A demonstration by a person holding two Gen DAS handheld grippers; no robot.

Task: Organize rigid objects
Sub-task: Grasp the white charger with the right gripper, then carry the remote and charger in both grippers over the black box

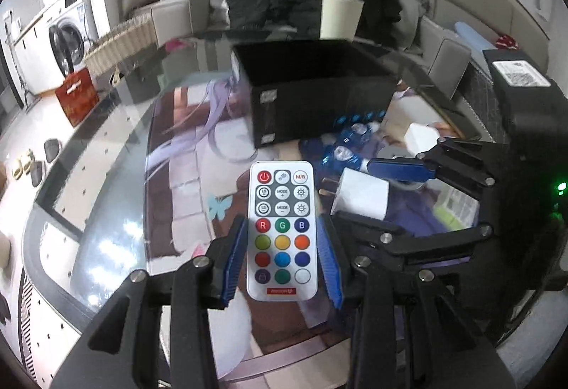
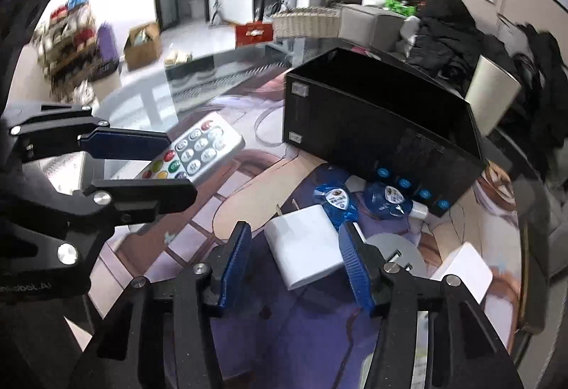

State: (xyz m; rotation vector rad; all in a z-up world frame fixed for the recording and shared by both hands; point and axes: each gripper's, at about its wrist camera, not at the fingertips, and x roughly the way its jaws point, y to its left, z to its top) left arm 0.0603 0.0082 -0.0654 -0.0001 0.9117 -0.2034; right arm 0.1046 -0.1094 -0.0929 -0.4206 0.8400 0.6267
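Note:
A white remote (image 1: 282,229) with coloured buttons lies on the glass table between the blue pads of my left gripper (image 1: 283,248), which is open around it with small gaps on both sides. It also shows in the right wrist view (image 2: 198,149). A white plug charger (image 2: 305,247) lies between the pads of my right gripper (image 2: 294,248), which is open around it; the right pad is close to its edge. The charger shows in the left wrist view (image 1: 360,193) too. An open black box (image 1: 316,83) stands behind them, also in the right wrist view (image 2: 380,115).
Two blue wrapped items (image 2: 358,199) lie by the box front. A white card (image 2: 465,270) and a grey disc (image 2: 394,247) lie to the right. A cream canister (image 1: 340,16) stands behind the box. A wicker basket (image 1: 120,41) is far left. The table edge curves at left.

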